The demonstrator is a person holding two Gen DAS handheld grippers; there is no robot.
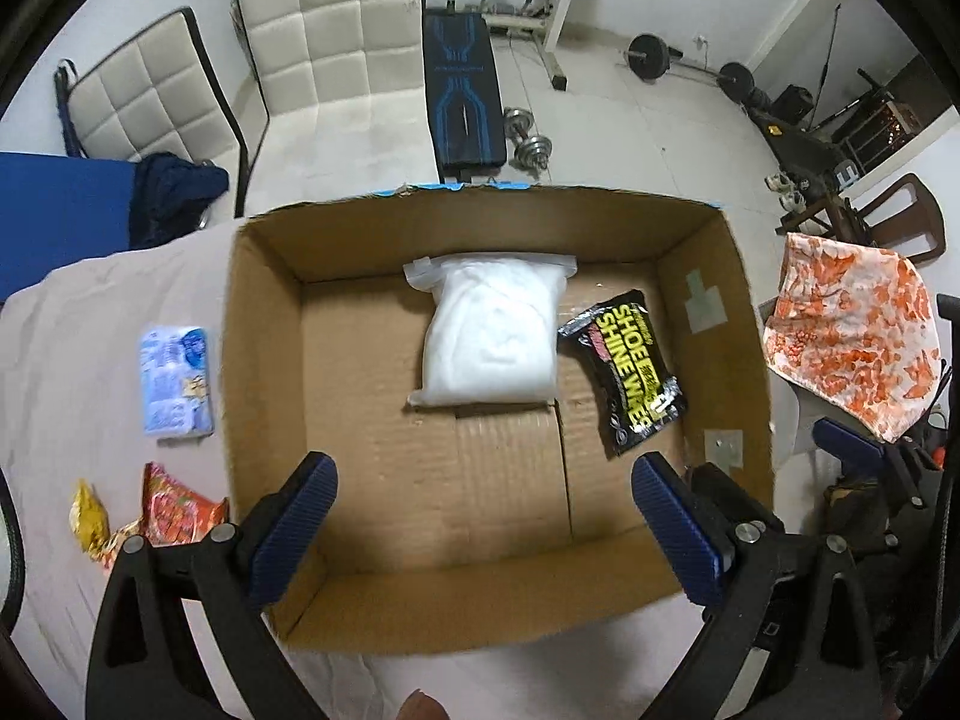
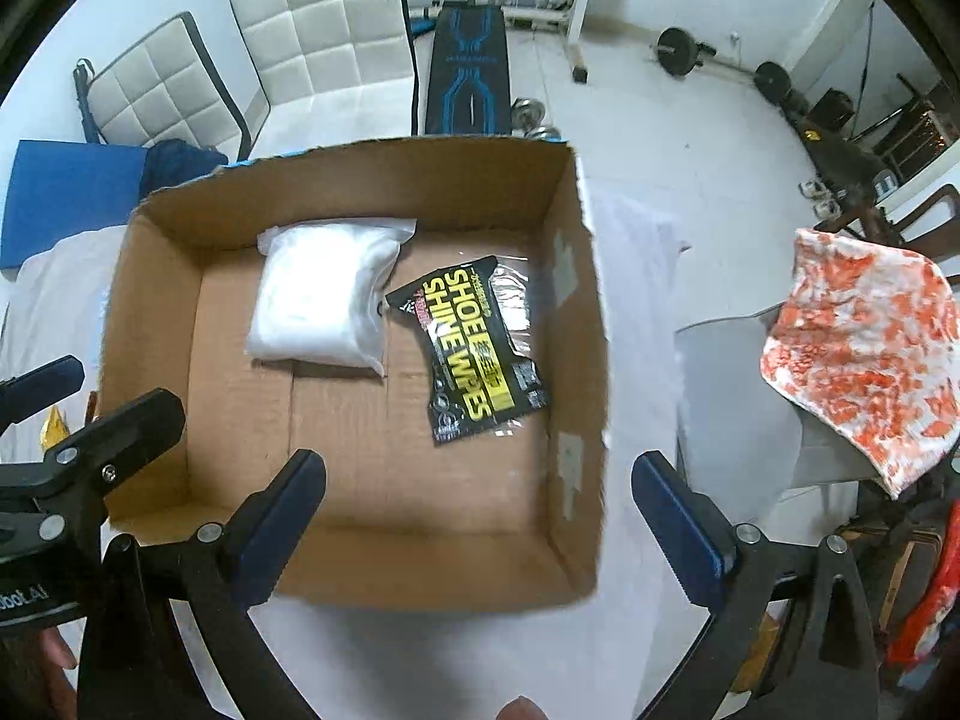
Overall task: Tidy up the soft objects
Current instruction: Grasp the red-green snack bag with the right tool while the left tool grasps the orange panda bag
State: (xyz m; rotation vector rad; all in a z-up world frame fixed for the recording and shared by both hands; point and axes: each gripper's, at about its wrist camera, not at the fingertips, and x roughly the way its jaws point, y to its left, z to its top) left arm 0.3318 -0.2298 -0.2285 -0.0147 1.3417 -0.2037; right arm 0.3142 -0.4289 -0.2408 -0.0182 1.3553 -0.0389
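Note:
An open cardboard box (image 1: 270, 360) (image 2: 576, 312) stands on a pale cloth-covered table. Inside it lie a clear bag of white soft material (image 1: 489, 342) (image 2: 324, 300) at the back and a black and yellow pack of shoe shine wipes (image 1: 627, 372) (image 2: 474, 348) to its right. My left gripper (image 1: 483, 516) hovers above the box's near half, open, nothing between its blue pads. My right gripper (image 2: 480, 516) hangs over the box's near right part, open and empty too. The left gripper also shows at the right wrist view's left edge (image 2: 90, 438).
Left of the box on the cloth lie a light blue tissue pack (image 1: 177, 384), a red snack wrapper (image 1: 177, 513) and a gold wrapper (image 1: 90, 522). An orange and white patterned cloth (image 1: 852, 324) (image 2: 864, 354) drapes over a chair to the right. White chairs and gym weights stand beyond.

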